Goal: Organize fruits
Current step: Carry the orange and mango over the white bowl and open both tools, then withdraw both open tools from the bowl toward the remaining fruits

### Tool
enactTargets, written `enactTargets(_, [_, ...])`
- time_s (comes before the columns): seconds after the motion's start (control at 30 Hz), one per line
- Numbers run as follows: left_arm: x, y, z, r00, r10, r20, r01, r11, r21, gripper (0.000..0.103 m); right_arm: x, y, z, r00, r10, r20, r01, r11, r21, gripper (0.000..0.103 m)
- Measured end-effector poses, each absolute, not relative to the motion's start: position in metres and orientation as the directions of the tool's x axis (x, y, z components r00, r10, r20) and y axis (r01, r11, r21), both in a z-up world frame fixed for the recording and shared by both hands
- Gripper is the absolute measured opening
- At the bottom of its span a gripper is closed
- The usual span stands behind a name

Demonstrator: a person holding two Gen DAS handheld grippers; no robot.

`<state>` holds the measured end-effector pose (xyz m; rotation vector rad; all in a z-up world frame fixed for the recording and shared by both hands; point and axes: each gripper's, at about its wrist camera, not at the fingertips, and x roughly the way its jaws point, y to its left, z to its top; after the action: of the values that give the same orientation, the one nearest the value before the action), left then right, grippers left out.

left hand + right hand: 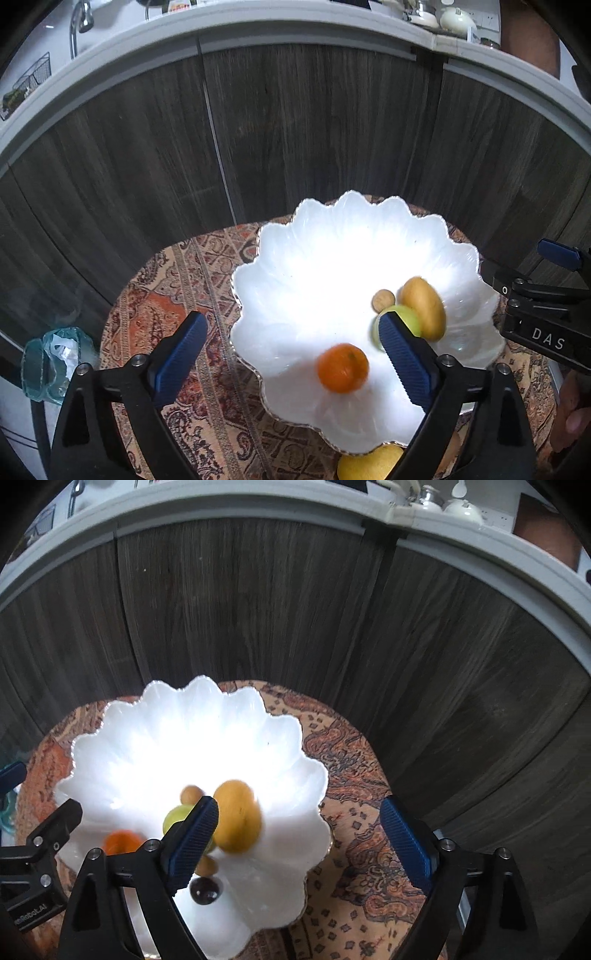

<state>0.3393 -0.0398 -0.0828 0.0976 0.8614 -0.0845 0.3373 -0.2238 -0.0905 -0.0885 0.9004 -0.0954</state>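
Observation:
A white scalloped bowl (258, 236) sits on a round table under a patterned cloth. In it lie an orange (343, 367), a yellow mango (423, 308), a green fruit (404, 319) and a small brown fruit (383, 299); the orange and mango look blurred. My left gripper (291, 325) stands open above the bowl, with nothing touching its pads. My right gripper (299, 806) is open over the bowl's right rim (314, 775), just right of the mango (238, 816). The right wrist view also shows a dark round fruit (205, 888) in the bowl.
A yellow fruit (369, 465) lies on the patterned cloth (166, 295) at the bowl's near edge. A glass object (48, 362) stands to the left. Dark wood cabinet fronts (295, 129) rise close behind the table, under a grey counter edge.

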Motion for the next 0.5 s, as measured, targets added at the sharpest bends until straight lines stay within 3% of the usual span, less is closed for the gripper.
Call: enactTargets(0.5, [0.292,-0.037,-0.028,0.721,-0.047,-0.692,0.117,0.992,0.055,0.099,0.285,-0.231,-0.038,0.691,-0.093,-0.717,0.057,0.996,-0.074,0.092])
